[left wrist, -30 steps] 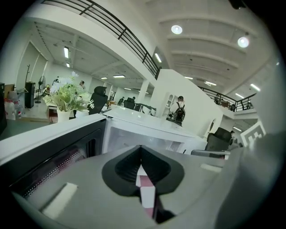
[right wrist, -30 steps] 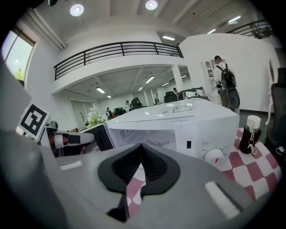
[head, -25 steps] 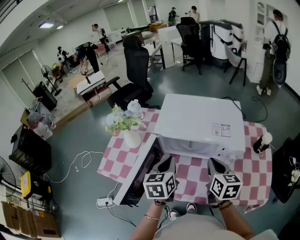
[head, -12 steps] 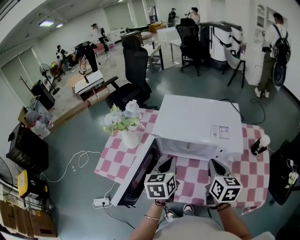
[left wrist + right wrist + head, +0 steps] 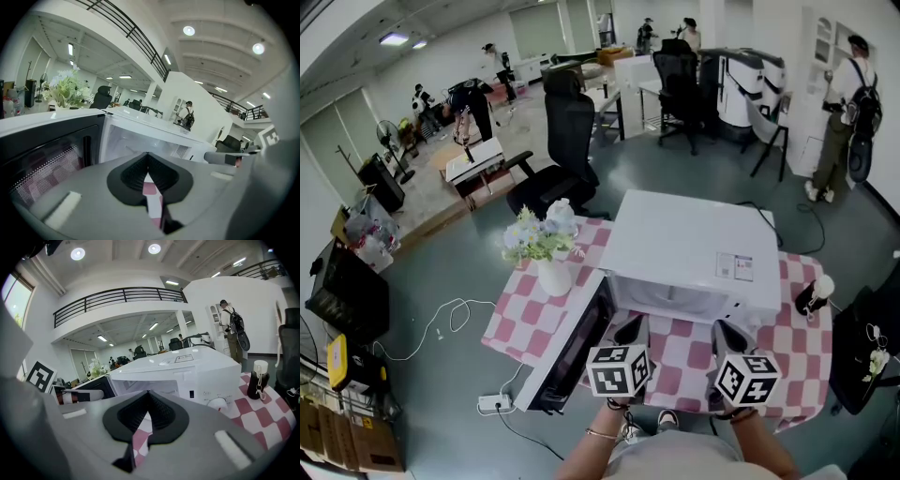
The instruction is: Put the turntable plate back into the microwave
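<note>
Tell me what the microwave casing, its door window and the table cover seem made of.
Microwave casing: probably painted metal, glossy white; lights glint on top. Door window: dark glass or plastic behind dotted mesh. Table cover: cloth or vinyl, pink-white checks, draping over the edge.

The left gripper (image 5: 630,330) sits at lower centre of the head view. The right gripper (image 5: 727,335) is level with it to the right, and the two are apart. Both point forward, tilted slightly down. Each pair of jaws is closed tip to tip, with nothing between. The left forearm (image 5: 584,457) and right forearm (image 5: 776,456) enter from the bottom edge.
</note>
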`<control>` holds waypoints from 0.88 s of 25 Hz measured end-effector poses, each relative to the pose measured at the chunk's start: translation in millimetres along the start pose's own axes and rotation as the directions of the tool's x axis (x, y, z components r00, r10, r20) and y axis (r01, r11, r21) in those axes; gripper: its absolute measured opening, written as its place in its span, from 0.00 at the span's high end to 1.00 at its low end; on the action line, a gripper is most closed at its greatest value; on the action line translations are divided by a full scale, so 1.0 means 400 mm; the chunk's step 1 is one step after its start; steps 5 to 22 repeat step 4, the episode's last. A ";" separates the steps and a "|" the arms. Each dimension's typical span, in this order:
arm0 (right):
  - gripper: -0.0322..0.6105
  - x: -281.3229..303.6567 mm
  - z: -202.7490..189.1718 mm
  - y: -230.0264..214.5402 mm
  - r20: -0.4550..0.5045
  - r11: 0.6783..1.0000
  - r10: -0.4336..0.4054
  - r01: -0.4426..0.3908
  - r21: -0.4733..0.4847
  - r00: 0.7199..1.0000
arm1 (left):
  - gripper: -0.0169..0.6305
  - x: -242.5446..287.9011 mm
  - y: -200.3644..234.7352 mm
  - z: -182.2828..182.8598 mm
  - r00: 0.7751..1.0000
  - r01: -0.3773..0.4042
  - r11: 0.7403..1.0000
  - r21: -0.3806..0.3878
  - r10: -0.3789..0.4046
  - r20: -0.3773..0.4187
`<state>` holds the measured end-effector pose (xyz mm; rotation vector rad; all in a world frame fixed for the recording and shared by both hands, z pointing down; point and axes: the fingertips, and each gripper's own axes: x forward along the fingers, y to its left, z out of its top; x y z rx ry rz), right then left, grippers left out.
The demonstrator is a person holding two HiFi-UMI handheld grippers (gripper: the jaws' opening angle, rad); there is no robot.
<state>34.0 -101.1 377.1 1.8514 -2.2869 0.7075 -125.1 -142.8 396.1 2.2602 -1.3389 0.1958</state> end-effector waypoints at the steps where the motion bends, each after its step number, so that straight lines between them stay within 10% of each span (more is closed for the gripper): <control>1: 0.94 0.000 0.001 -0.002 0.000 1.000 -0.001 0.001 -0.001 1.000 | 0.97 0.001 -0.001 0.001 1.000 -0.001 1.000 0.000 0.001 0.002; 22: 0.94 -0.002 0.007 -0.009 0.003 1.000 -0.002 0.002 -0.004 1.000 | 0.97 0.003 -0.005 0.007 1.000 -0.005 1.000 0.002 0.005 0.009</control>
